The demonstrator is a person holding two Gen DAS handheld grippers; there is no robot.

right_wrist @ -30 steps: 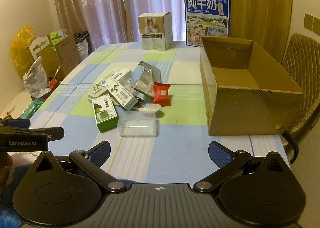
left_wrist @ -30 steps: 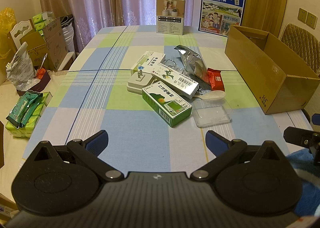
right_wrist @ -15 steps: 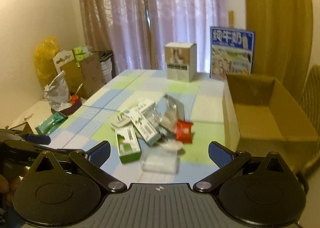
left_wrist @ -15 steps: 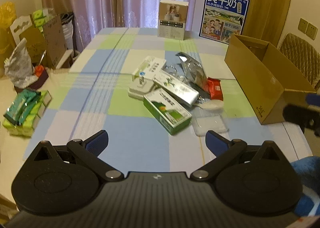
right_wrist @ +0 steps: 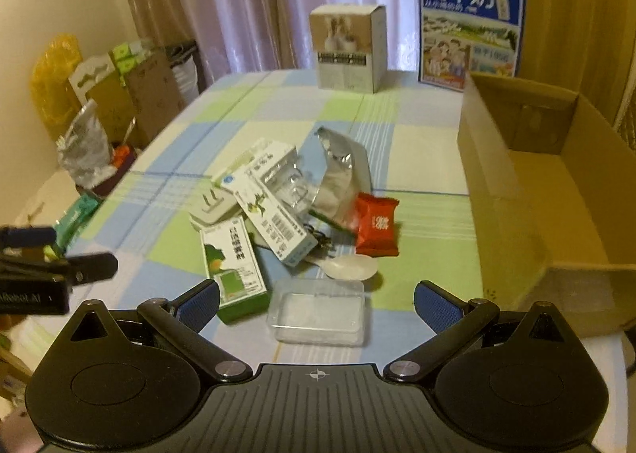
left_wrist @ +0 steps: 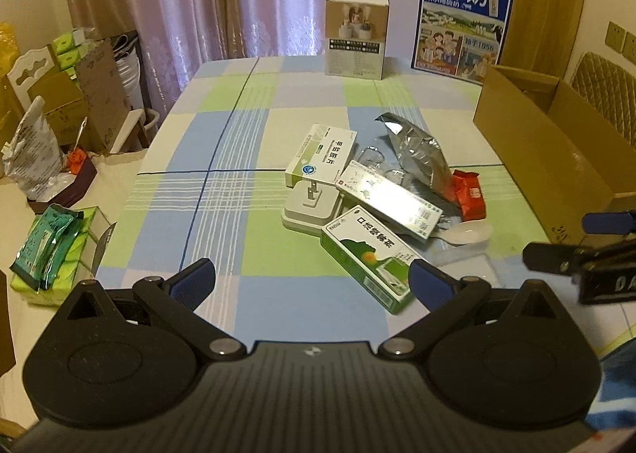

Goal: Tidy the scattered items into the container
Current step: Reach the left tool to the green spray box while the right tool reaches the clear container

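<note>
Both tongs, left (left_wrist: 312, 276) and right (right_wrist: 317, 295), spread wide and empty, poised near the heaped items (right_wrist: 278, 214) mid-worktop (left_wrist: 238, 135). Open cardboard box (right_wrist: 556, 182) waits right, within easy reach.

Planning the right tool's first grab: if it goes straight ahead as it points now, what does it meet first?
Most likely the clear plastic tray, lying just ahead between the open fingers of the right tool; depth is uncertain.

Scattered items (right_wrist: 278, 222) mid-table (left_wrist: 238, 127) — cardboard box (right_wrist: 556, 190) to their right.
</note>
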